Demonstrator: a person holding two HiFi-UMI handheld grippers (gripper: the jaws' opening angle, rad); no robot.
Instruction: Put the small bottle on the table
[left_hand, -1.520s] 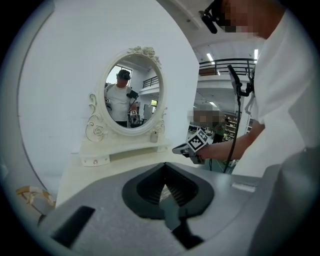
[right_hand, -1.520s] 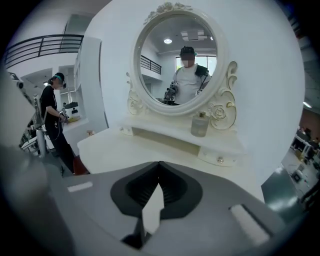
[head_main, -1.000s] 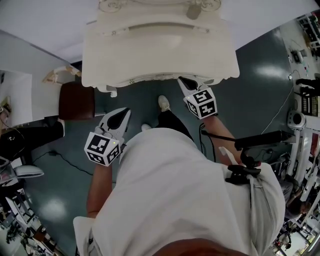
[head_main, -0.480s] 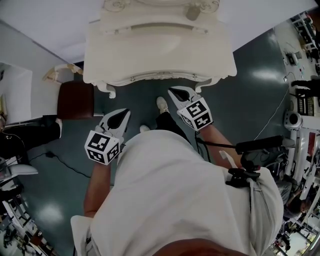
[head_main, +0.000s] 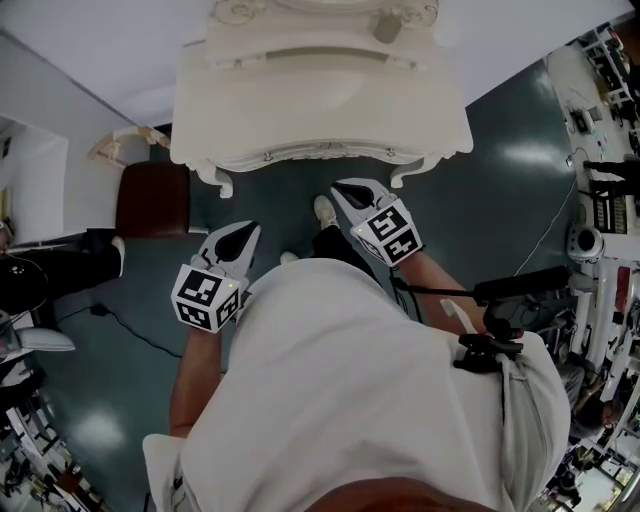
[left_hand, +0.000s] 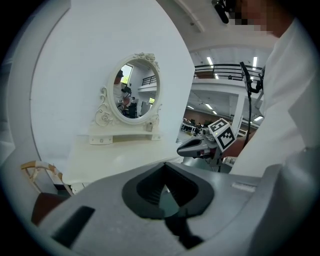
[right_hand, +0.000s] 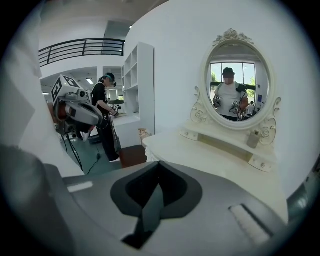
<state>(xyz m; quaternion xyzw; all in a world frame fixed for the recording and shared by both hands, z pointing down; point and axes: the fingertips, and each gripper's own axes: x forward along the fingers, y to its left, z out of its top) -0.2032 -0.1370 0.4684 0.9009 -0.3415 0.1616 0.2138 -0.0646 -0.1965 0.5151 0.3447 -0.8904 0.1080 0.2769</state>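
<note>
While left gripper (head_main: 245, 232) and right gripper (head_main: 343, 187) hang shut, small bottle (head_main: 388, 26) tops table (head_main: 320, 115).

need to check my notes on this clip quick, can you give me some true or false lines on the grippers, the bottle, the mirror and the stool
The right gripper is shut and empty. True.
The left gripper holds the small bottle. False: it is empty; the bottle stands on the shelf at the foot of the mirror.
A brown stool stands beside the table. True.
The mirror is square. False: it is oval.
Both grippers rest on the tabletop. False: they hang above the floor, short of the table's front edge.
</note>
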